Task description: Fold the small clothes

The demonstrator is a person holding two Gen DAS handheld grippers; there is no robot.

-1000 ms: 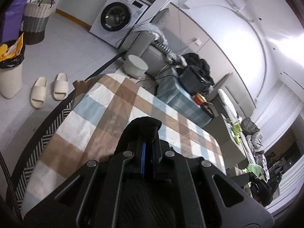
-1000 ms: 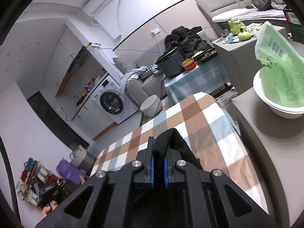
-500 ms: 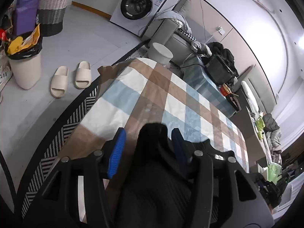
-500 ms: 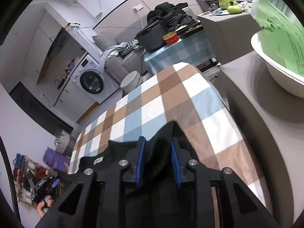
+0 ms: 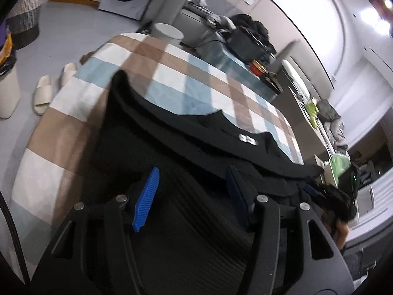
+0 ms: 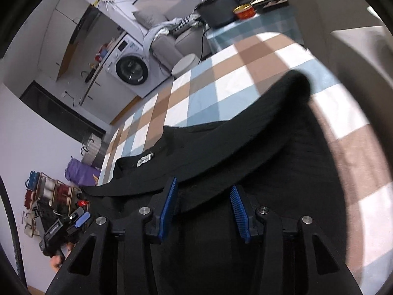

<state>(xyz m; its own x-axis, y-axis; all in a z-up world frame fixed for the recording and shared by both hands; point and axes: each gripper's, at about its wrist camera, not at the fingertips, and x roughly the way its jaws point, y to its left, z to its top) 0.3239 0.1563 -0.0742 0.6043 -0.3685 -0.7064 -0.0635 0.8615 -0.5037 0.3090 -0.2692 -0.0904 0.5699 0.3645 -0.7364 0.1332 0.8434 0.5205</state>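
Black garment (image 5: 196,142) lies spread on checked cloth (image 5: 172,73) — left gripper (image 5: 191,196) and right gripper (image 6: 203,206) just opening, jaws apart over it.

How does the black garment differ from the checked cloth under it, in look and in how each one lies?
The black garment is plain and dark; the checked cloth has brown, blue and white squares. The garment lies on top with raised folds and covers only part of the surface; the cloth lies smooth and spreads beyond it. Both are spread out fabric.

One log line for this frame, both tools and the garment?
left tool: open, just released | right tool: open, just released | black garment: flat on checked cloth
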